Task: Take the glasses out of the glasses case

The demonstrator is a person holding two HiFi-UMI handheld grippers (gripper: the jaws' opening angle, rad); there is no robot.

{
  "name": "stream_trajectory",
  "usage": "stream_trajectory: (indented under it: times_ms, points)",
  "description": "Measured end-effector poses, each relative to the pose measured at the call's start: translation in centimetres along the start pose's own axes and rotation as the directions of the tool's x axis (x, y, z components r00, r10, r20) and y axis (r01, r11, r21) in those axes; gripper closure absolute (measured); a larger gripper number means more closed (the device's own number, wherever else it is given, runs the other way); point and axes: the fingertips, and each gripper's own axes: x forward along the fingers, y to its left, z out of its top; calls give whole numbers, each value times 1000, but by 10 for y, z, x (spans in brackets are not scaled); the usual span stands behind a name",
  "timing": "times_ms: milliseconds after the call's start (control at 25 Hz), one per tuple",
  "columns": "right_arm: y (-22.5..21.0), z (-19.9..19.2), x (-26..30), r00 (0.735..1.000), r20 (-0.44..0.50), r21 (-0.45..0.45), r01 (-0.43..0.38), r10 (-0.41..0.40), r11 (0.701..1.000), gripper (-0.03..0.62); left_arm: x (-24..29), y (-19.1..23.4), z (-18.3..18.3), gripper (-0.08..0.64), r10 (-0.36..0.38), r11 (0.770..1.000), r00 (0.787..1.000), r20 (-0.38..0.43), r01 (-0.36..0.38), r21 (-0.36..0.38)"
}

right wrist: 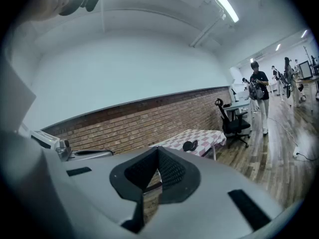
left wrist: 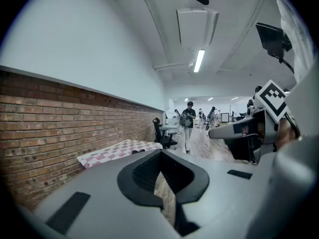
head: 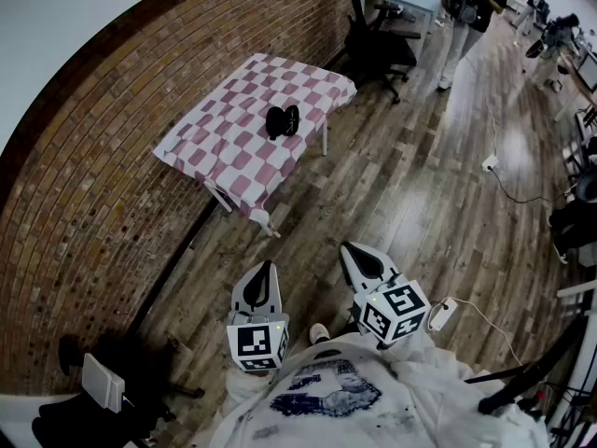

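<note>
A black glasses case (head: 282, 120) lies closed on a small table with a pink-and-white checked cloth (head: 233, 147) by the brick wall, well ahead of me. Both grippers hang close to my body, far from the table. My left gripper (head: 265, 271) is shut with nothing in it, and my right gripper (head: 357, 254) is shut and empty too. In the right gripper view the case (right wrist: 190, 145) shows as a dark lump on the table (right wrist: 207, 136) beyond the closed jaws (right wrist: 157, 169). In the left gripper view the table (left wrist: 117, 151) lies past the closed jaws (left wrist: 160, 174).
Wooden floor separates me from the table. A black office chair (head: 378, 37) and a desk stand behind it, where a person (head: 468, 7) walks. A white power strip (head: 440, 314) with a cable lies on the floor at my right. Dark equipment (head: 93, 390) sits at lower left.
</note>
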Motion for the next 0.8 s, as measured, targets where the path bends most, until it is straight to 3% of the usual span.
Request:
stream_trajectory:
  times_ms: [800]
  points:
    - [29, -8, -7, 999, 24, 3, 28, -28, 1000, 578, -19, 12, 2, 551, -47, 999, 998, 45, 46, 15]
